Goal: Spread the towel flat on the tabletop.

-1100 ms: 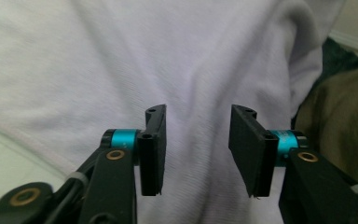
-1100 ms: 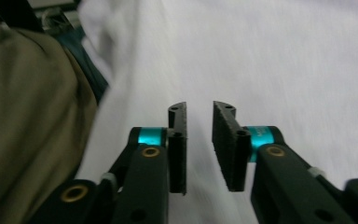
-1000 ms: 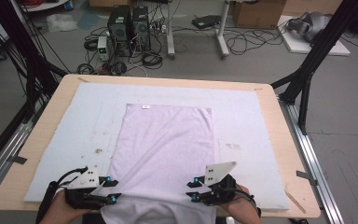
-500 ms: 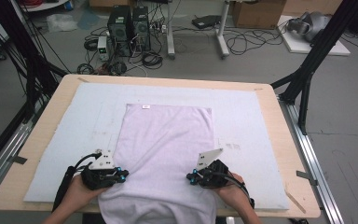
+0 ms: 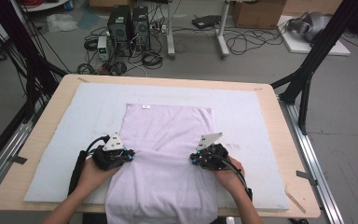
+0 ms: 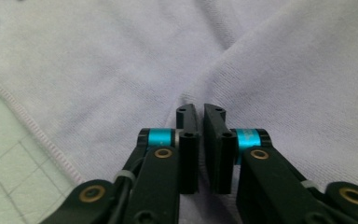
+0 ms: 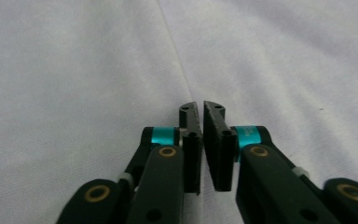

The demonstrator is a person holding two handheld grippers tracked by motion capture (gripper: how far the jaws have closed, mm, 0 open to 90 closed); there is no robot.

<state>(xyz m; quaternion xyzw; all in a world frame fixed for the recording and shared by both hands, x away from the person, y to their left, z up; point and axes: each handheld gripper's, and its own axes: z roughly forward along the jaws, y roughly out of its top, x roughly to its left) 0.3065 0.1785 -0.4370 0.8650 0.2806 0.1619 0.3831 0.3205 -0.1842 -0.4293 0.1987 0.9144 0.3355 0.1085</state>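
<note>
**Ana:** Progress on the fold?

**Ben:** Early, I think. The cloth (image 5: pixel 168 126) lies flat on the mat (image 5: pixel 251 107) in the middle of the table (image 5: pixel 282 154), and its near end hangs over the front edge. A crease runs across it between the two grippers.

**Ana:** And the grippers?

**Ben:** The left gripper (image 5: pixel 129 156) sits at the cloth's left edge and the right gripper (image 5: pixel 193 159) at its right, both about halfway up. Each pair of jaws has just eased open a touch and stands at a thin slit. In the left gripper view the cloth puckers right into the tips (image 6: pixel 200 109), so I read it as nipped. The right tips (image 7: pixel 199 106) sit on a seam and look the same.

**Ana:** What's left?

**Ben:** Most of it, probably: carrying the near part over the far part, laying it down and letting go.
</note>
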